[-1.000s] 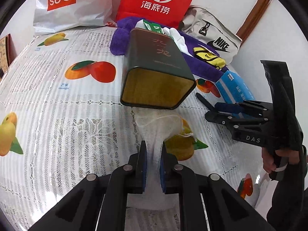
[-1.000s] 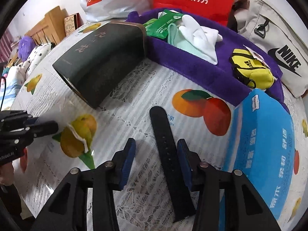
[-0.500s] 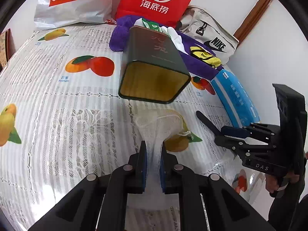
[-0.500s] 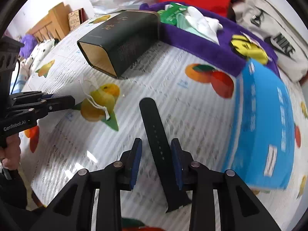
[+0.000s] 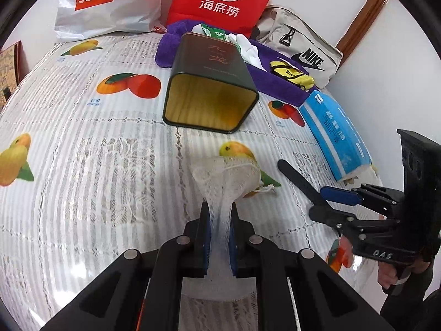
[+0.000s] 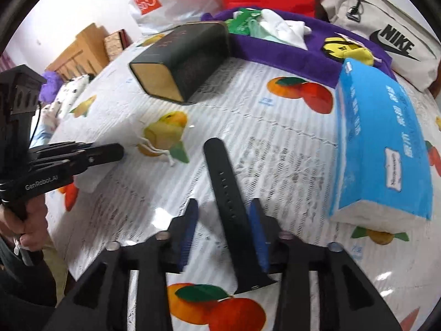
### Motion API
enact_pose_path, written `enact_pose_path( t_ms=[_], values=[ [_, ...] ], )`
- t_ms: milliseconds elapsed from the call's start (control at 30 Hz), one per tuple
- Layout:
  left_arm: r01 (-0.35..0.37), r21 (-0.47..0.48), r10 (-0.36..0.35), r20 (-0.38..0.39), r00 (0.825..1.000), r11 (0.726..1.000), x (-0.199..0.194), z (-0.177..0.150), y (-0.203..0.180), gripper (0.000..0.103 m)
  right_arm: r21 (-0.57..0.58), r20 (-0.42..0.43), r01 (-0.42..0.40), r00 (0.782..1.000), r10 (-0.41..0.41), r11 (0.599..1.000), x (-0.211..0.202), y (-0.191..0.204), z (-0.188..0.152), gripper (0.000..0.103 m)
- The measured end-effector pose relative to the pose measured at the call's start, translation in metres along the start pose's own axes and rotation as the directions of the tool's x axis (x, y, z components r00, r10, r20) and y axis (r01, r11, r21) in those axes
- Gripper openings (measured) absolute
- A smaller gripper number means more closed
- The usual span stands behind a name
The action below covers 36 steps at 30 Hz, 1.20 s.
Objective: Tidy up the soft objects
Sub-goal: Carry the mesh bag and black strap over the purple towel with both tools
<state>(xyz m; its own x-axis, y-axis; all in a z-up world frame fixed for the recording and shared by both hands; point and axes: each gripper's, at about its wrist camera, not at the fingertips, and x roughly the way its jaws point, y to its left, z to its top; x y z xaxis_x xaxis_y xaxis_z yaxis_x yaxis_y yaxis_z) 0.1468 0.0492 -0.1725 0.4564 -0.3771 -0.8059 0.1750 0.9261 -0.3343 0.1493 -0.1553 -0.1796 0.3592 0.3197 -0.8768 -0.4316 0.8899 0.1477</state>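
Left wrist view, white mesh drawstring pouch [image 5: 228, 176], gauzy, bunched, translucent

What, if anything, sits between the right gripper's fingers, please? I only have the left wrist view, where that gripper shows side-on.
Observer: A black watch strap lies lengthwise between the fingers of the right gripper, flat on the tablecloth.
Operator: Thank you. Are the pads pressing on it?
Observer: No. The jaws have just been opening: one pad stands clearly apart from the strap, and the strap runs close along the other.
Operator: And where does its near end lie?
Observer: Behind the fingertips, nearer the camera, so the fingers straddle the strap partway along its length.
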Motion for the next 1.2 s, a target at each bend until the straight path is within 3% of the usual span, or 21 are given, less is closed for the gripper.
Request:
enact_pose_path(
  t_ms=[67,167,367,500,733,1200],
  values=[
    [-0.004,-0.003,0.004,-0.002,1.0,1.0,-0.001,-0.003,-0.002,0.011,-0.057,0.019,0.012,1.0,-0.011,0.998,0.002,0.006,-0.001,0.045],
    [-0.014,-0.005,0.014,-0.002,1.0,1.0,-0.003,-0.008,-0.006,0.011,-0.089,0.064,0.039,0.997,-0.034,0.995,0.002,0.003,-0.004,0.023],
    [-0.035,-0.013,0.035,0.004,0.999,0.999,-0.006,-0.014,-0.013,0.011,-0.049,0.083,-0.036,0.996,0.04,0.998,-0.015,-0.001,-0.02,0.02],
    [-0.044,-0.019,0.044,0.006,0.999,0.999,-0.005,-0.017,-0.017,0.011,-0.013,0.141,-0.022,0.99,0.024,1.0,-0.044,-0.004,-0.042,0.02],
    [-0.037,-0.025,0.038,0.015,0.999,0.999,-0.002,-0.016,-0.024,0.011,0.097,0.162,0.057,0.984,-0.072,0.994,-0.069,-0.038,-0.068,0.02],
    [-0.022,-0.043,0.025,0.058,0.998,0.999,-0.027,0.001,-0.032,0.011,0.155,0.193,0.064,0.977,-0.094,0.986,-0.094,-0.065,-0.076,0.02]
  ],
)
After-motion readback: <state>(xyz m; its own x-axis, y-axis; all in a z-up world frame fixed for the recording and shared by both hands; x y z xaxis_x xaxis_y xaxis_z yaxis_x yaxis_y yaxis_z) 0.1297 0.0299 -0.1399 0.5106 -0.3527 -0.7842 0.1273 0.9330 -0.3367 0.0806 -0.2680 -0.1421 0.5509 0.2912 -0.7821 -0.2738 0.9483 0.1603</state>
